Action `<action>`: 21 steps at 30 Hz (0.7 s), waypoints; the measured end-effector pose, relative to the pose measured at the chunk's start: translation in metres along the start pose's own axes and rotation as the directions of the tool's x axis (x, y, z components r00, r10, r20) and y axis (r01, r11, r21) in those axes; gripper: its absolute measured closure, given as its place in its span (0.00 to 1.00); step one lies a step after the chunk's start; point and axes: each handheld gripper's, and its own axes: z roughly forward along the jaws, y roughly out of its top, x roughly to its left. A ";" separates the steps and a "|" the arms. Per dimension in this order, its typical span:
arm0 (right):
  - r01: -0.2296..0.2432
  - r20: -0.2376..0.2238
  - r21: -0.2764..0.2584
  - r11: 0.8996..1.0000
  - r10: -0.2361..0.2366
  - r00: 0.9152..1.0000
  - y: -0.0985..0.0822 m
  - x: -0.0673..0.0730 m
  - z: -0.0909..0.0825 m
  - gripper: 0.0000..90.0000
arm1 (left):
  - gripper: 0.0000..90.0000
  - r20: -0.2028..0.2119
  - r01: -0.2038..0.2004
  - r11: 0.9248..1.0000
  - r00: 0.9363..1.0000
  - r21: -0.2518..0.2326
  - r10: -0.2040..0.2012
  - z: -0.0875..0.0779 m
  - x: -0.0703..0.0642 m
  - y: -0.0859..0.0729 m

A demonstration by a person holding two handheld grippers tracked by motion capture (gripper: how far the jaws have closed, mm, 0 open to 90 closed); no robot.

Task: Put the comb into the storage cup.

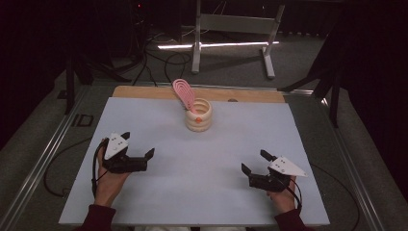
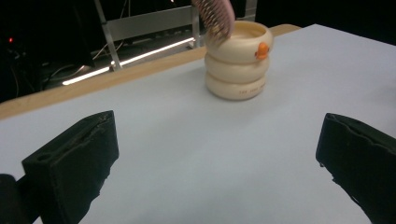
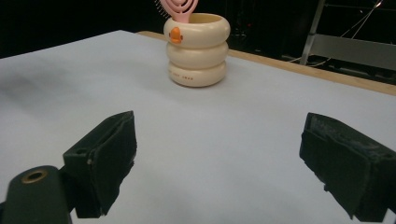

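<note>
A cream ribbed cup (image 1: 198,116) with a small orange beak stands upright at the back middle of the white sheet (image 1: 144,192). A pink hairbrush (image 1: 184,93) stands in it, head up and leaning back left. The cup (image 2: 238,60) is ahead of the left jaws, with the brush (image 2: 214,16) at its left rim. In the right gripper view the cup (image 3: 197,49) sits ahead with the brush (image 3: 178,8) poking out. My left gripper (image 1: 139,144) rests open at the sheet's near left, my right gripper (image 1: 255,162) open at the near right. Both hold nothing and are well short of the cup.
The white sheet covers a wooden table whose bare edge (image 1: 144,91) shows at the back. Metal rails (image 1: 38,163) run along both sides. A white metal stand (image 1: 231,29) and cables lie on the floor beyond.
</note>
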 end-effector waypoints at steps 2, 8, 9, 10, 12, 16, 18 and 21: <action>0.002 -0.001 0.000 1.000 -0.002 1.000 0.000 0.000 0.000 0.12 | 0.00 -0.001 0.004 1.000 1.000 -0.004 -0.004 -0.002 0.001 -0.003; 0.003 -0.002 -0.002 1.000 -0.003 1.000 0.000 0.001 -0.001 0.12 | 0.00 0.001 0.038 0.999 0.999 -0.037 -0.038 -0.014 0.005 -0.022; 0.002 -0.002 -0.003 1.000 -0.002 1.000 0.001 0.002 -0.001 0.12 | 0.00 -0.004 0.038 0.999 0.999 -0.037 -0.038 -0.015 0.006 -0.024; 0.002 -0.003 -0.003 1.000 -0.002 1.000 0.001 0.002 -0.002 0.12 | 0.00 -0.005 0.038 0.999 0.999 -0.036 -0.038 -0.017 0.006 -0.025; 0.005 -0.002 -0.009 1.000 -0.005 1.000 0.002 0.002 -0.002 0.12 | 0.00 -0.011 0.035 0.999 0.999 -0.041 -0.035 -0.019 0.006 -0.029; 0.000 -0.003 -0.009 1.000 0.000 1.000 0.002 0.002 -0.001 0.12 | 0.00 -0.023 0.027 0.999 0.999 -0.036 -0.028 -0.024 0.006 -0.036; -0.002 -0.002 -0.008 1.000 0.002 1.000 0.001 0.003 -0.001 0.12 | 0.00 -0.024 0.033 0.999 0.999 -0.037 -0.034 -0.026 0.008 -0.038; -0.007 -0.007 -0.012 1.000 0.007 1.000 0.002 0.004 0.000 0.12 | 0.00 -0.041 0.049 0.998 0.998 -0.047 -0.051 -0.034 0.012 -0.044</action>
